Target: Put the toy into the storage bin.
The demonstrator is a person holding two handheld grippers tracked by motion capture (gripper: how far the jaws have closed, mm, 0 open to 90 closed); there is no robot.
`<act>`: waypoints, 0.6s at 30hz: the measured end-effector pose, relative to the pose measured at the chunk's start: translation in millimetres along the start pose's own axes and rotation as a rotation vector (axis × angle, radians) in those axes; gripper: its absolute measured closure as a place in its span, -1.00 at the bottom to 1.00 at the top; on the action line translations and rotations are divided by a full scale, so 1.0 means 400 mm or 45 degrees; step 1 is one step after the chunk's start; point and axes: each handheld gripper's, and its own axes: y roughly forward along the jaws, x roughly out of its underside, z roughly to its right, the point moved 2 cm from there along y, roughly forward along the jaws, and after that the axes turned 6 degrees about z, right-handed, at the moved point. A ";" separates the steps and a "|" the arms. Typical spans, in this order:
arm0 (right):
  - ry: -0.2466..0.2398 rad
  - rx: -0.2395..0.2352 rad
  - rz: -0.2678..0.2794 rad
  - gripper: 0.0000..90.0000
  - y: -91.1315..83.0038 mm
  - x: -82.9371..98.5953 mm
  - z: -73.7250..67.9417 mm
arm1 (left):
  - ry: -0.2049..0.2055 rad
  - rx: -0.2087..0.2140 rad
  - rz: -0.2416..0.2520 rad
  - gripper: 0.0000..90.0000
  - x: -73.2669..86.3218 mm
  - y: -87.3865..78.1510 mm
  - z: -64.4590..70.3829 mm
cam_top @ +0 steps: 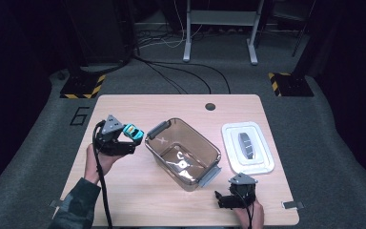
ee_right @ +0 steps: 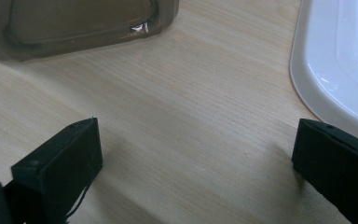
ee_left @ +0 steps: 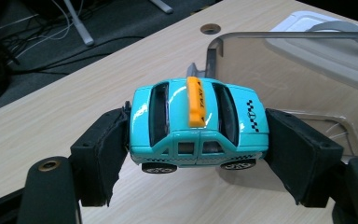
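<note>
Left gripper (cam_top: 124, 138) clamped on a turquoise toy taxi (ee_left: 198, 123), pads pressed against the car's nose and tail, orange roof sign up and wheels hanging clear of the wooden table (cam_top: 138, 200). Held in the air just left of the clear plastic bin (cam_top: 183, 151), close beside its far left handle but not yet over the opening, as far as the high view tells. Bin standing open in the middle of the table, set at a slant, apparently empty apart from glare on its floor. White lid (cam_top: 248, 147) lying flat to the right of the bin, handle up, apart from it. Right gripper (cam_top: 225, 199) resting low at the near right of the table, jaws spread wide with nothing between them but bare wood in the right gripper view, the bin's near corner (ee_right: 74, 23) ahead to one side and the lid's edge (ee_right: 335, 60) to the other. Judged from this: pick-up finished, carry nearly done. Left to do, most likely: bringing the taxi over the rim, lowering it inside, opening the jaws. Possibly then fetching the lid and closing the bin, with the free gripper well placed for that. Grip looks square and firm, so little risk of a slip during the short move across.
</note>
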 end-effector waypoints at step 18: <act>-0.001 0.000 -0.001 -0.98 0.000 0.000 0.000 | 0.039 0.100 -0.041 -0.46 -0.059 0.067 0.058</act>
